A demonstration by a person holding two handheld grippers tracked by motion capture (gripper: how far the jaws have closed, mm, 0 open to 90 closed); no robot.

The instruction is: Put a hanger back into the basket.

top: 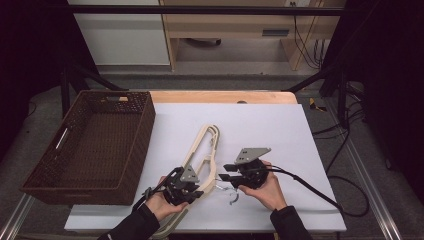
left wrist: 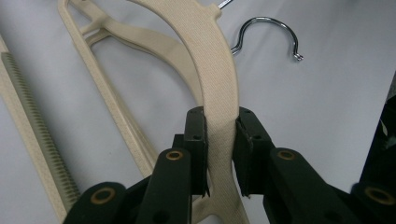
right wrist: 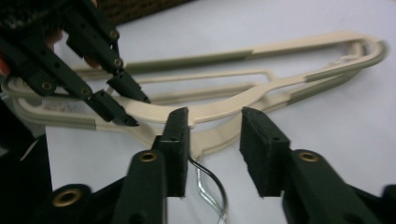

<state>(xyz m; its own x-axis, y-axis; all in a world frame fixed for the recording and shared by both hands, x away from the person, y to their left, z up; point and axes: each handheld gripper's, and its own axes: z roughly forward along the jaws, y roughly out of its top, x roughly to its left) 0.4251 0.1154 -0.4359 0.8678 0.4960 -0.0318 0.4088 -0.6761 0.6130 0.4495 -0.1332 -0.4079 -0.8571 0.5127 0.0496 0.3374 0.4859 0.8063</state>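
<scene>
So going from the left: a brown wicker basket (top: 90, 145) sat at the left side of the white board (top: 280, 130), well off to the left of both tools and touching neither.

Next over was the left gripper (top: 197, 191), held in the person's left hand (top: 160, 204). It was clamped on the top cream hanger (left wrist: 212, 84). In the left gripper view you could see the wide curved shoulder of that hanger running right up between the two black jaws, with both pads pressed against its sides. There was more than one hanger there, stacked up, with the ribbed bar of another one (left wrist: 32, 140) lying off to the left of the jaws. The chrome hook (left wrist: 268, 37) lay on the board ahead and a bit to the right of the jaws.

Then the right gripper (top: 226, 172), in the right hand (top: 267, 190), just to the right of the left one. Its jaws stood apart with a clear gap and nothing pinched. In the right gripper view the neck of the hanger stack (right wrist: 210, 140) sat just ahead of the gap, and the metal hook's wire (right wrist: 210, 191) ran down between the jaws below it, without the pads pressing on it. The left gripper's jaw tips showed at upper left there, biting the hanger arm.
</scene>
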